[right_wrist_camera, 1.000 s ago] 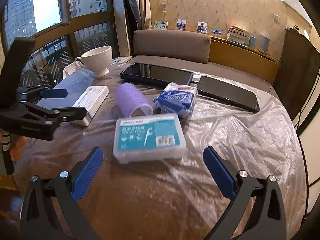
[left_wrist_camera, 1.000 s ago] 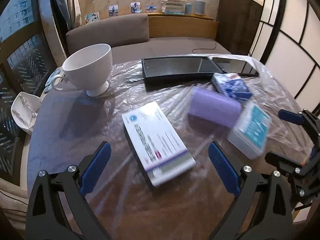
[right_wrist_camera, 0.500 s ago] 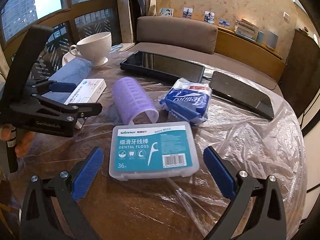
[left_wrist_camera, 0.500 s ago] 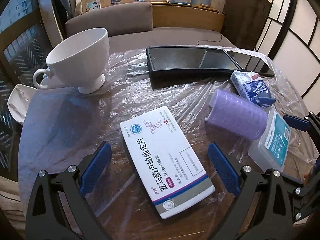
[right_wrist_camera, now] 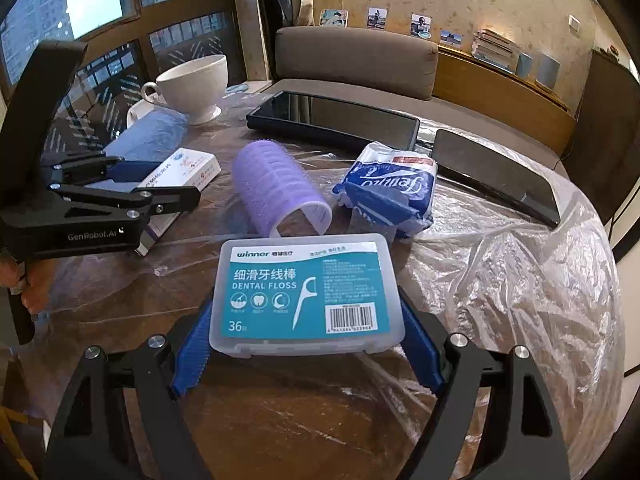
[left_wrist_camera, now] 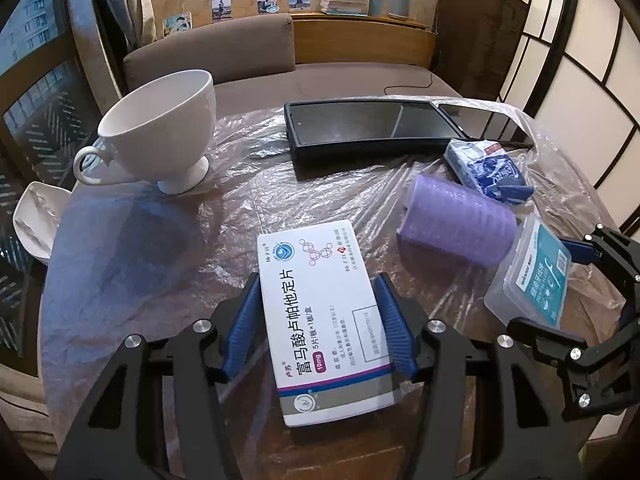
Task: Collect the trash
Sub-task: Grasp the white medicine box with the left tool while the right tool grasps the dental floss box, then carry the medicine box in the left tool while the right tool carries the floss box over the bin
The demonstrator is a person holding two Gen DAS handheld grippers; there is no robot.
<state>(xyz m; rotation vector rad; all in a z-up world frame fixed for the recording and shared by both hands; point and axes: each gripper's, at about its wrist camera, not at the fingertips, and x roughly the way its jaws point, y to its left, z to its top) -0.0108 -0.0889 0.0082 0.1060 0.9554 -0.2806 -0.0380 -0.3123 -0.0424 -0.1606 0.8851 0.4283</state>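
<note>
My left gripper is shut on a white medicine box with Chinese print, its blue pads pressed on both long sides. My right gripper is shut on a clear dental floss box with a teal label. Both boxes rest on the plastic-covered round table. A purple hair roller lies between them, and a blue tissue pack lies beside it. The floss box and the right gripper show at the right of the left wrist view. The left gripper shows at the left of the right wrist view.
A white footed cup stands at the table's far left. A black tablet and a black phone lie at the back. A crumpled white item sits off the left edge. A sofa stands behind.
Both grippers moved forward and closed from wide open: the left onto the medicine box, the right onto the dental floss box.
</note>
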